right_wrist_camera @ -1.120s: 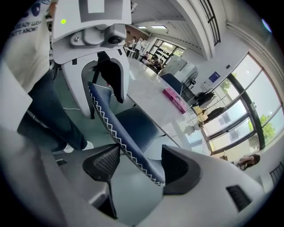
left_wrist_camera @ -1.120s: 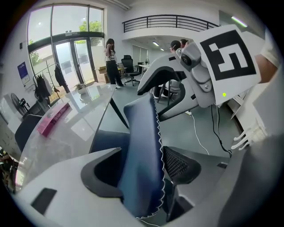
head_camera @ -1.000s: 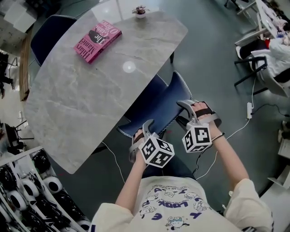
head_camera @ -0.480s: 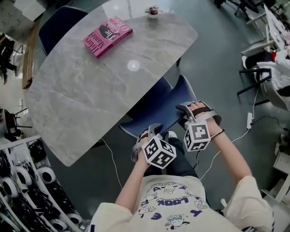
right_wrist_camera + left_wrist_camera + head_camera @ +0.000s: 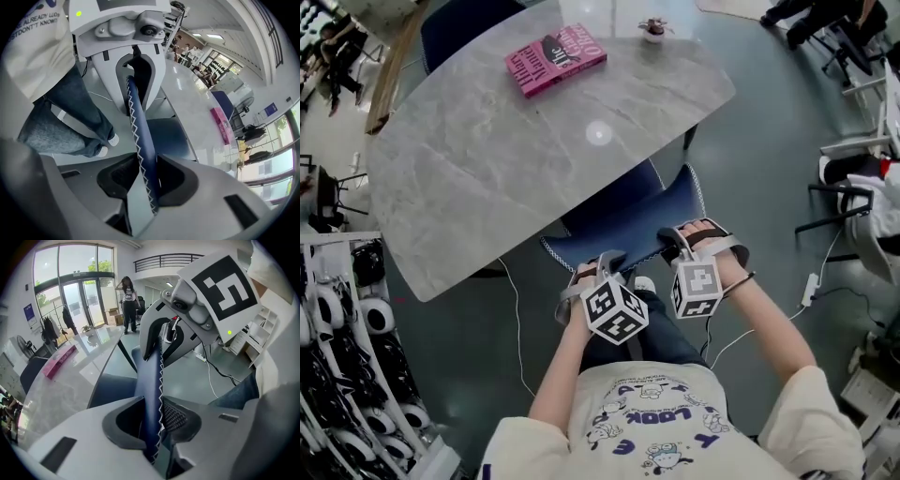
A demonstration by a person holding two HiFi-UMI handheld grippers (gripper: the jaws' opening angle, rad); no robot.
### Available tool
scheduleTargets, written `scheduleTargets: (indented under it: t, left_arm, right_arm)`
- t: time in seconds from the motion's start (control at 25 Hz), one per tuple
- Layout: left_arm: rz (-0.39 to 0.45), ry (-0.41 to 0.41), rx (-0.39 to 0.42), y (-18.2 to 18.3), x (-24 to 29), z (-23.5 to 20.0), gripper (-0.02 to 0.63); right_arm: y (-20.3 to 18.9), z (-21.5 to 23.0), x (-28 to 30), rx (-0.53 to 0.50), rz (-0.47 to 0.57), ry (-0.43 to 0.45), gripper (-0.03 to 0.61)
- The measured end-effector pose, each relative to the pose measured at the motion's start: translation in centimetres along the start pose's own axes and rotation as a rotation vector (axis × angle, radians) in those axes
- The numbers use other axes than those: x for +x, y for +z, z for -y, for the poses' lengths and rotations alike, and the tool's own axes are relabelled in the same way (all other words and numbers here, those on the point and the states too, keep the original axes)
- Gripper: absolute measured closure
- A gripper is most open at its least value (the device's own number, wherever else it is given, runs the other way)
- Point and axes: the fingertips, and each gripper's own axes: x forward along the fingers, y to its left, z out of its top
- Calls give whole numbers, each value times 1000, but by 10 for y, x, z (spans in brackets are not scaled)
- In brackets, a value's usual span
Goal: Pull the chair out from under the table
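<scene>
1. While the chair (image 5: 623, 214) stands with its seat under the lower right edge of the table (image 5: 478, 178), just below the middle of the head view, its blue backrest faces the person.
2. The left gripper (image 5: 152, 423) is clamped on the top rim of that backrest. Its jaws have just been closing, and the padded blue rim with white zigzag stitching runs between them, pinched by the pads.
3. The right gripper (image 5: 146, 180) grips the same rim further along. Its jaws have also just been closing, and the stitched edge is caught between them.
4. In the head view both grippers sit side by side in the lower middle of the frame. Their marker cubes are turned toward the person, the left one near the rim's left end and the right one near its right end.
5. On the table, a pink book (image 5: 555, 59) lies at the upper middle of the frame. A small potted plant (image 5: 653, 29) stands at the top edge, and both are well apart from the chair.
6. A white cable (image 5: 517, 319) trails across the floor to the left of the person's legs.
</scene>
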Motion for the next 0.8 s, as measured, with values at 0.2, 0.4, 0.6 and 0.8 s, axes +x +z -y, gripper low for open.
scheduleTargets:
  t: [0.2, 0.4, 0.6, 0.8]
  left_arm:
    - [-20, -3, -2, -2, 1, 4, 514]
    - [-30, 15, 6, -4, 4, 12, 515]
    - [-51, 41, 13, -11, 4, 20, 517]
    - [-63, 66, 24, -19, -1, 27, 515]
  right_arm:
    - [-2, -6, 0, -63, 5, 19, 474]
    - [-4, -15, 0, -87, 17, 50, 488]
    - [-3, -28, -2, -107, 42, 72, 495]
    - [3, -41, -5, -102, 69, 95, 499]
